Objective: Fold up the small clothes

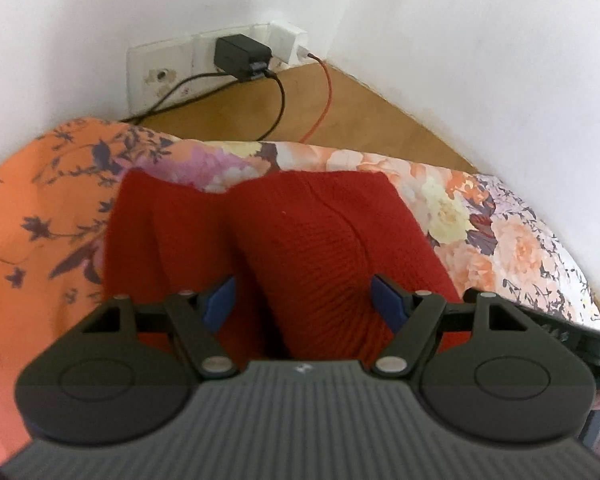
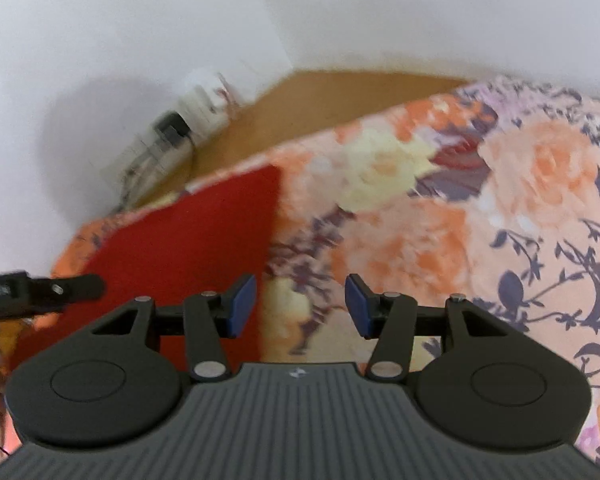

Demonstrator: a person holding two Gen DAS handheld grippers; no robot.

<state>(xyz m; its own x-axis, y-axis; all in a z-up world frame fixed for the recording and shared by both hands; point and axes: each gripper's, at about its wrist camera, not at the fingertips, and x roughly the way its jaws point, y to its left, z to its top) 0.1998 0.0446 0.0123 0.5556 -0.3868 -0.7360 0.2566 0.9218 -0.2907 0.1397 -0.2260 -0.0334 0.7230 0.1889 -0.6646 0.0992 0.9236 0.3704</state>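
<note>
Red knit garment (image 1: 300, 240) lay w/ long axis running away from cam | L gripper (image 1: 304, 304) jaws apart, straddling its raised fold | R gripper (image 2: 300, 306) jaws apart over floral sheet (image 2: 500, 208).

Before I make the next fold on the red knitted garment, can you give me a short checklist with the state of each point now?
1. Left hand-held gripper open: ok.
2. Right hand-held gripper open and holding nothing: ok.
3. Red knitted garment lies flat: not ok; a raised ridge sits between the left fingers.
4. Garment wholly on the floral bedsheet: ok at the far edge; the near edge is hidden.
5. Black and orange cables clear of the garment: ok, they lie on the wooden floor.
6. Right wrist view sharp: not ok, blurred.
</note>
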